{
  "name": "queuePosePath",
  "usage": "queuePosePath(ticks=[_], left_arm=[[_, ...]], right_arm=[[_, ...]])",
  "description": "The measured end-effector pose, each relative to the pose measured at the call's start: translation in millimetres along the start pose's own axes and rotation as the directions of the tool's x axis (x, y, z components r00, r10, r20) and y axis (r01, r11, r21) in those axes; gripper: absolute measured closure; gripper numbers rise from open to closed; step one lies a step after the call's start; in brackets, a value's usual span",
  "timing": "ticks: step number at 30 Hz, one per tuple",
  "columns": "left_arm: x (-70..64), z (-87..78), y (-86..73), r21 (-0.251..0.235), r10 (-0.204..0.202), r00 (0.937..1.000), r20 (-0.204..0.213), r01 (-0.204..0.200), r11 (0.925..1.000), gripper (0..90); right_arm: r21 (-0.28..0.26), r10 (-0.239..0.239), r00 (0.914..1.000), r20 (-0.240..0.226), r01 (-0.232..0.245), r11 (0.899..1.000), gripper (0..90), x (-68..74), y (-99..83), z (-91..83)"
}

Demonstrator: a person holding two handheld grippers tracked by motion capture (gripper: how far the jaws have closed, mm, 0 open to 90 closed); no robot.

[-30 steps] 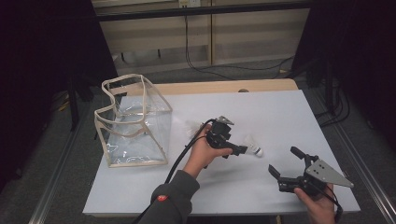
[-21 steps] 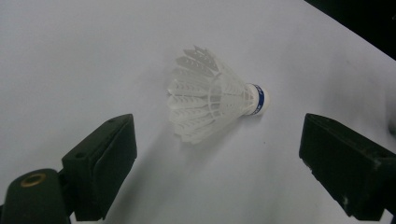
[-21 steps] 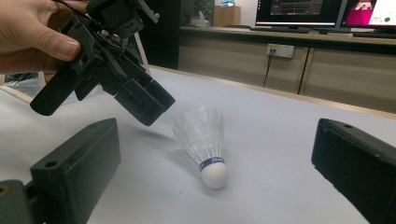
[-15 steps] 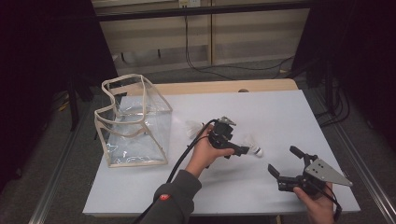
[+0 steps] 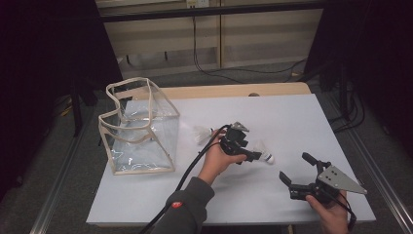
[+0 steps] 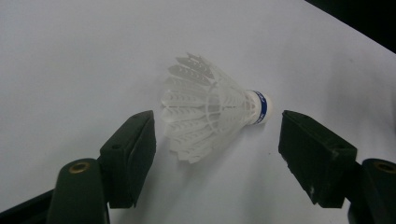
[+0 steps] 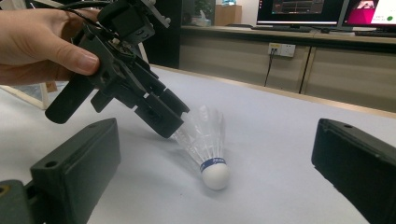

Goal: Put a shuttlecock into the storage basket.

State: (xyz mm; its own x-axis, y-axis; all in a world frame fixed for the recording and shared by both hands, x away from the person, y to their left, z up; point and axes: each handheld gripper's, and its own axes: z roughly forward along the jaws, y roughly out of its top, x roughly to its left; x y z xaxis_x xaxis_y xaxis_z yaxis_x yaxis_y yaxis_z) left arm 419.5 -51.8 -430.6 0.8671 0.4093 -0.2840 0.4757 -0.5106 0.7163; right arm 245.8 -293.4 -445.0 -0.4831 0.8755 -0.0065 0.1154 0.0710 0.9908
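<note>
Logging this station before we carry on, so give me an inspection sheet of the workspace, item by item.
Surface: white table, bare apart from the things below.
Job's things: shuttlecock lying on its side; second shuttlecock beside clear bag, which stands open.
Clutter: nothing seen.
Grippers: left gripper open, jaws either side of the shuttlecock, not touching; right gripper open, apart.
Cables: black cable trailing from the left gripper.
Surroundings: monitors behind.

In the right gripper view the left tool (image 7: 166, 116) covers part of the shuttlecock's (image 7: 205, 140) skirt. In the high view the second shuttlecock (image 5: 202, 134) is too small to make out, and the right hand (image 5: 331, 217) is cut by the bottom edge.
</note>
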Motion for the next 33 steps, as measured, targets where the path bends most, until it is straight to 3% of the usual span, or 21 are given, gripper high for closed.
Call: queuePosePath(ticks=[4,7,9,17,21,23,25,27,30,33], left_arm=[[1.4,2.9,0.3,-0.012,0.005,0.9999,0.015,-0.005,0.9999,32.7],[1.0,6.1,0.1,0.017,-0.002,0.9996,0.030,0.001,0.9999,37.8],[0.2,8.6,-0.6,0.019,0.019,0.9996,0.022,-0.019,0.9996,40.5],[-0.9,16.3,-1.1,0.018,0.010,0.9995,0.031,-0.010,0.9998,49.6],[-2.1,21.1,-2.4,0.023,0.007,0.9979,0.065,-0.008,0.9997,60.5],[-2.8,22.8,-3.8,0.023,0.006,0.9966,0.082,-0.008,0.9997,71.1],[-3.2,23.0,-4.8,0.001,-0.015,0.9918,0.127,0.015,0.9999,81.1],[-5.6,21.3,-4.9,-0.009,-0.024,0.9910,0.132,0.025,0.9996,89.1],[-6.8,16.2,-5.5,0.008,-0.036,0.9899,0.137,0.036,0.9993,89.7],[-5.0,6.3,-6.1,-0.012,-0.063,0.9873,0.146,0.065,0.9978,89.8]], right_arm=[[-0.001,-0.004,1.0000,-0.004,0.004,1.000,1.5,0.2,0.1,0.1],[-0.002,-0.002,1.0000,-0.002,0.002,1.000,1.5,-0.7,0.0,-0.2],[-0.002,0.002,1.0000,-0.002,-0.002,1.000,1.5,-0.4,0.4,-0.5],[-0.002,0.000,1.0000,-0.001,0.000,1.000,1.5,0.2,0.7,-0.5],[-0.003,0.001,1.0000,-0.001,-0.001,1.000,1.5,0.5,0.9,-0.3],[-0.006,-0.002,1.0000,-0.003,0.002,1.000,1.5,0.9,1.5,-0.1],[-0.008,-0.001,1.0000,-0.003,0.001,1.000,1.5,0.9,1.4,0.0],[-0.007,0.000,1.0000,-0.002,0.000,1.000,1.4,0.9,1.5,-0.1],[-0.009,-0.002,1.0000,-0.004,0.002,1.000,1.5,1.0,2.2,-0.7],[-0.009,0.000,1.0000,-0.003,0.000,1.000,1.5,1.1,2.1,-0.7]])
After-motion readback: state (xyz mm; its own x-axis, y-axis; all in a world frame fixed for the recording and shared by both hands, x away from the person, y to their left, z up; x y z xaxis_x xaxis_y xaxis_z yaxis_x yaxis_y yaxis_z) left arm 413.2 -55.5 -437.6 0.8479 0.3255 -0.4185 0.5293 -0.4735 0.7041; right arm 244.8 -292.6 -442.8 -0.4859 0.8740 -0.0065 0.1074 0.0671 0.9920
